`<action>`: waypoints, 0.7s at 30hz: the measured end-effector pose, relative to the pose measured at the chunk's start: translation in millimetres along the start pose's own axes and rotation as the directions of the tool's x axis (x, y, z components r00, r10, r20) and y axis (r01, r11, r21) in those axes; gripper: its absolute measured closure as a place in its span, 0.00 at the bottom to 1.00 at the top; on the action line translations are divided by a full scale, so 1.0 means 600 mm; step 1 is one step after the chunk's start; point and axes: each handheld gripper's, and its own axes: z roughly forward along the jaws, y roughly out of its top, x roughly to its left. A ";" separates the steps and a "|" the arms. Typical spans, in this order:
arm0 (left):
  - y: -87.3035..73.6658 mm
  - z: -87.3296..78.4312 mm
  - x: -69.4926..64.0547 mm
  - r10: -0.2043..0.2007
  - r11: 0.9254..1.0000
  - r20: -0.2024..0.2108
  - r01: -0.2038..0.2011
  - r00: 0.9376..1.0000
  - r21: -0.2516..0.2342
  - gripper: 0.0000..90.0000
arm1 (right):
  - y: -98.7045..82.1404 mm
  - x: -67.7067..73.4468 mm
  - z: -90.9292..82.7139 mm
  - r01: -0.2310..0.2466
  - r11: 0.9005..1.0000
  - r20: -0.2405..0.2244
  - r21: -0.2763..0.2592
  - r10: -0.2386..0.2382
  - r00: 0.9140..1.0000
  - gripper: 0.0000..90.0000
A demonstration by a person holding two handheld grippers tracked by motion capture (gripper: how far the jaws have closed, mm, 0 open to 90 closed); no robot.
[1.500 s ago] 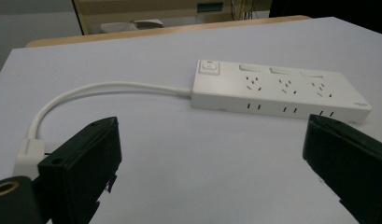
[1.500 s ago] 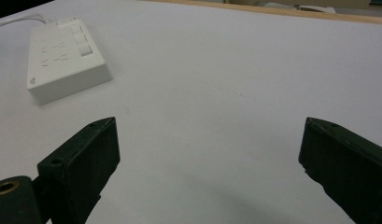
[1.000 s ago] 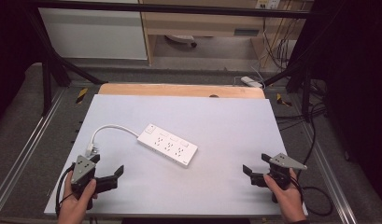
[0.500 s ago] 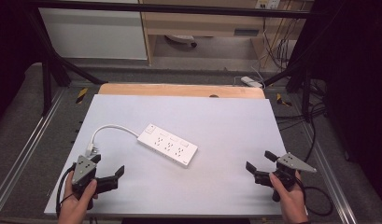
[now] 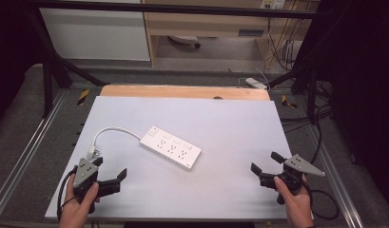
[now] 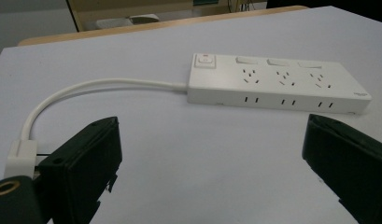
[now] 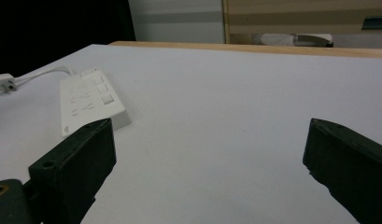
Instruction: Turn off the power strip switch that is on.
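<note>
The right hand-held gripper has drifted a little outward and back toward the near right corner of the desk over the last second, while the left hand-held gripper sits just where it was at the near left. Both hold nothing, their jaws spread wide apart, clear in each gripper view with bare desk between the black pads. The white power strip lies flat a little left of the desk's centre, its long axis running on a slant from far-left to near-right, sockets facing up. Its cord leaves the far-left end, loops toward the near left edge and ends in the plug, which rests just beside the left hand-held gripper's outer jaw; in the left gripper view the plug sits right at that jaw's edge. So the left hand is plainly the nearer one: the strip lies ahead of it and slightly to its right, broadside on, while the right hand-held gripper stands well apart, seeing only the strip's near end off to its left. A reach for plug or strip looks like the left hand's job.
</note>
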 end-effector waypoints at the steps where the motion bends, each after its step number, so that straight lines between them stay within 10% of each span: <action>1: 0.000 -0.001 0.000 0.001 1.000 0.002 -0.001 1.000 -0.002 0.05 | 0.002 0.000 -0.001 -0.005 1.000 -0.004 -0.001 0.005 1.000 0.03; 21: 0.000 0.001 -0.001 0.005 1.000 0.010 -0.005 1.000 0.000 0.05 | 0.012 0.012 -0.003 -0.016 1.000 0.005 -0.019 0.016 1.000 0.02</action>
